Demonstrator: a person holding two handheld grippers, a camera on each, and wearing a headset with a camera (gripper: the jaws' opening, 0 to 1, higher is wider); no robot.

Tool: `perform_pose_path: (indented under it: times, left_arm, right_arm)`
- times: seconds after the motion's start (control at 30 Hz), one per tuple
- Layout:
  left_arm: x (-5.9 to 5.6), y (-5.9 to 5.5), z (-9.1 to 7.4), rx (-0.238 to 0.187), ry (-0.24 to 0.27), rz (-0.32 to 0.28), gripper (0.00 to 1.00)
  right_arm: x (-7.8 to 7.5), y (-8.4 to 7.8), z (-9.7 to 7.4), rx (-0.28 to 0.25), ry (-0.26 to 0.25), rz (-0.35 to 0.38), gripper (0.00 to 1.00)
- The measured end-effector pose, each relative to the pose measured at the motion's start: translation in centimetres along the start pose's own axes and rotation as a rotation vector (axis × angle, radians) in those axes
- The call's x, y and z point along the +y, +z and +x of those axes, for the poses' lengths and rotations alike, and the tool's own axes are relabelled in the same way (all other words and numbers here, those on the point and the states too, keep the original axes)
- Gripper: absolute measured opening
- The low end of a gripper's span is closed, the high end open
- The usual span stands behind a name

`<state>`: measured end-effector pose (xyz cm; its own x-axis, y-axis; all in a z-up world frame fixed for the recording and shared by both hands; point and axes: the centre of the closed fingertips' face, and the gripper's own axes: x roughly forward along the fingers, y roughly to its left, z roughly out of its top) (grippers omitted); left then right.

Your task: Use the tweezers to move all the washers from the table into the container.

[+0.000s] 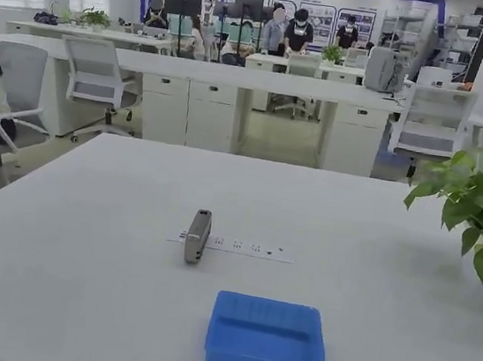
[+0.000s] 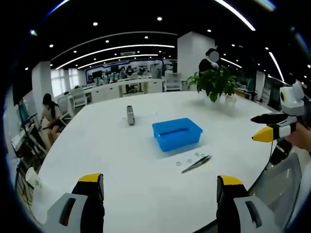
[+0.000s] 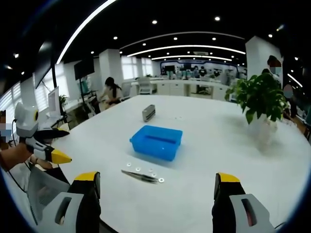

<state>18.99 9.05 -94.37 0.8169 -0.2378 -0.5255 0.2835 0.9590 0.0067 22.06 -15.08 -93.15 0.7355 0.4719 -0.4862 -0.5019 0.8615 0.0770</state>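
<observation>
open-plan office around a broad white bench (image 1: 72, 247), smooth and matte. low in the right gripper view, slim metal tweezers (image 3: 140, 176) lie flat among small ring-shaped washers (image 3: 138, 169), just below the blue plastic container (image 3: 156, 141), an open-topped rectangular tub. the left hand-held gripper (image 2: 159, 180) and right hand-held gripper (image 3: 156, 177) both gape wide, holding nothing. the tweezers look light, stiff and slick, best pinched mid-length across both arms; the washers seem thin and prone to skid.

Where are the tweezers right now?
In both gripper views the tweezers lie on the white table beside the washers, just nearer the person than the blue container.
</observation>
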Motion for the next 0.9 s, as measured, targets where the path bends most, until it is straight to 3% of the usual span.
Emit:
perform_pose_path:
  times: [0.27,0.37,0.47,0.8,0.9]
  left_arm:
    - [0.5,0.3,1.3,0.003,-0.01,0.02,0.99]
    - [0.4,0.3,2.0,0.012,-0.041,0.005,0.99]
    - [0.0,0.7,2.7,-0.002,-0.068,0.015,0.99]
    - [-1.4,1.0,5.6,0.025,-0.164,0.102,0.86]
    - [-2.4,0.6,6.6,0.048,-0.233,0.136,0.83]
  right_arm:
    - [-0.4,0.3,0.6,0.0,-0.001,-0.009,0.96]
    - [-0.7,0.3,1.0,0.008,0.001,-0.01,0.96]
    - [-0.9,0.1,1.4,0.017,0.005,-0.013,0.95]
    - [-1.5,-0.8,2.3,0.043,0.003,-0.003,0.93]
    - [-1.8,-0.9,2.4,0.039,-0.005,-0.001,0.91]
